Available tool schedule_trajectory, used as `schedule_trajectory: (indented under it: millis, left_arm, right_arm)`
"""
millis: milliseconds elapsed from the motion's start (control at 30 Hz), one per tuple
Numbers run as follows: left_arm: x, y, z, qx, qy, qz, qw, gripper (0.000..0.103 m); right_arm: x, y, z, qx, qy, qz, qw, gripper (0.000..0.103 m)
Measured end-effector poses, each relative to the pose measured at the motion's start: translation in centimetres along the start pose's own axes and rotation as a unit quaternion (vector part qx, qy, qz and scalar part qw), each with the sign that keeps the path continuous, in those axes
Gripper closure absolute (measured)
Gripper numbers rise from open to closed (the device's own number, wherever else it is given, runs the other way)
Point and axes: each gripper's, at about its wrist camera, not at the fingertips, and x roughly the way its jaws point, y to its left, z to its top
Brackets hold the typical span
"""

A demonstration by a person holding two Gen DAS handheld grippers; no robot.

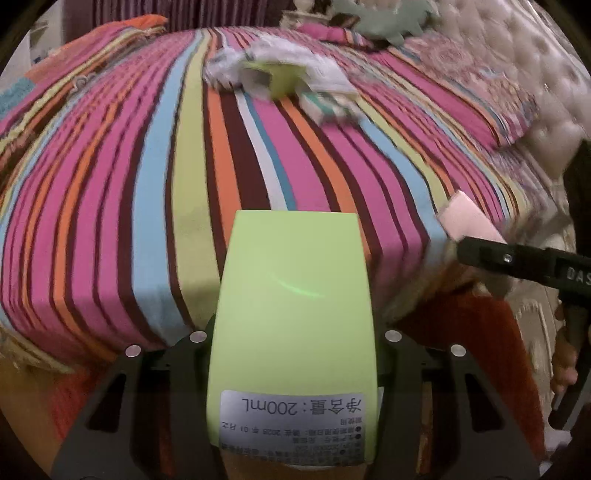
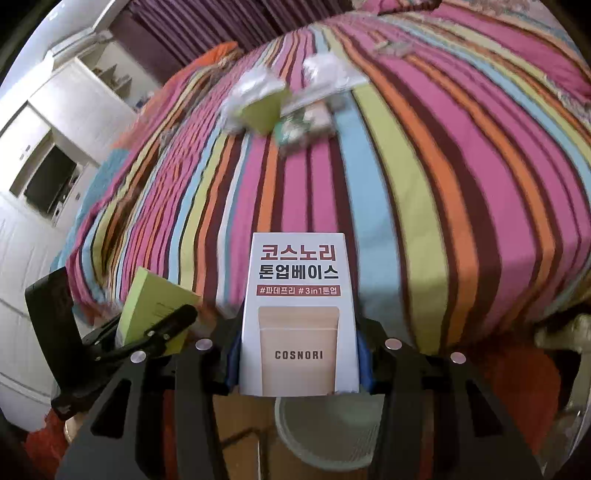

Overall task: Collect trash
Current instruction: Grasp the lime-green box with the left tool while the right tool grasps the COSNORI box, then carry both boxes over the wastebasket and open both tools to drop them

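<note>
A bed (image 1: 147, 184) with a striped cover fills both views; cupboards (image 2: 55, 129) and curtains (image 2: 207, 26) stand behind. The left tool (image 1: 291, 332) is closed on a green box (image 1: 291, 295), held upright, its long axis running along the fingers. The right tool (image 2: 299, 347) is closed on a white box (image 2: 299, 314), likewise upright. Below the white box, in the right view, lies a pale round bin (image 2: 328, 432), judged to be the drop point: it sits directly under the right tool, so the right hand appears nearer. More trash (image 1: 288, 81), namely a second green box, white wrappers and a small carton, rests well apart on the far side of the bed, straight ahead of both tools.
</note>
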Motion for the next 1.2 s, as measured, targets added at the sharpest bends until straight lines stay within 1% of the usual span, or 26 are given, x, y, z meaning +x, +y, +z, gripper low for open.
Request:
schedule_trajectory:
  millis: [67, 133, 200, 333, 367, 467, 633, 733, 800, 900, 933, 1000, 1033, 1133, 1200]
  left_arm:
    - [0.3, -0.6, -1.4, 0.012, 0.014, 0.001, 0.9998, 0.055]
    - [0.8, -1.2, -3.0, 0.023, 0.03, 0.0, 0.9993, 0.055]
    - [1.4, -1.3, -4.2, 0.02, 0.049, -0.006, 0.9986, 0.055]
    - [3.2, -1.6, -6.7, 0.021, 0.091, -0.009, 0.9956, 0.055]
    - [3.5, -1.7, -7.0, 0.023, 0.099, -0.008, 0.9948, 0.055]
    - [4.8, -1.9, -7.9, 0.028, 0.131, -0.006, 0.991, 0.055]
    - [7.0, -1.9, -8.8, 0.028, 0.181, -0.002, 0.9831, 0.055]
    - [8.4, -2.0, -9.6, 0.031, 0.217, 0.001, 0.9758, 0.055]
    - [9.4, -2.0, -9.9, 0.033, 0.238, 0.003, 0.9706, 0.055]
    - [10.8, -2.0, -10.6, 0.034, 0.273, 0.006, 0.9613, 0.054]
    - [11.6, -1.9, -11.0, 0.033, 0.292, 0.006, 0.9557, 0.054]
    - [12.3, -1.9, -11.4, 0.031, 0.312, 0.005, 0.9495, 0.055]
    - [12.9, -1.8, -11.8, 0.028, 0.329, 0.003, 0.9439, 0.055]
    - [14.2, -1.5, -12.2, 0.025, 0.36, -0.002, 0.9325, 0.054]
    - [14.9, -1.7, -12.6, 0.024, 0.375, -0.004, 0.9268, 0.055]
  right_arm:
    - [1.1, 0.3, -1.6, 0.004, 0.022, 0.001, 1.0, 0.058]
    - [2.6, 0.3, -3.5, 0.018, 0.054, 0.0, 0.998, 0.058]
    - [3.3, 0.2, -4.7, 0.029, 0.075, 0.002, 0.997, 0.058]
    - [6.0, -0.7, -6.8, 0.052, 0.126, -0.015, 0.991, 0.058]
    - [6.2, -0.8, -7.1, 0.055, 0.135, -0.017, 0.989, 0.058]
    - [8.0, -1.6, -8.5, 0.066, 0.181, -0.034, 0.981, 0.058]
    - [9.3, -2.0, -9.6, 0.073, 0.22, -0.053, 0.971, 0.058]
    - [9.6, -2.5, -10.2, 0.075, 0.232, -0.066, 0.968, 0.058]
    - [10.6, -2.7, -10.5, 0.078, 0.244, -0.077, 0.964, 0.058]
    - [11.9, -3.2, -11.0, 0.083, 0.271, -0.089, 0.955, 0.058]
    - [12.1, -3.4, -11.2, 0.085, 0.275, -0.091, 0.953, 0.058]
    - [12.8, -3.8, -11.3, 0.09, 0.284, -0.1, 0.949, 0.058]
    - [13.3, -4.0, -11.3, 0.094, 0.289, -0.105, 0.947, 0.058]
    - [14.5, -4.4, -11.5, 0.108, 0.3, -0.113, 0.941, 0.058]
    - [15.7, -4.9, -11.8, 0.122, 0.309, -0.117, 0.936, 0.058]
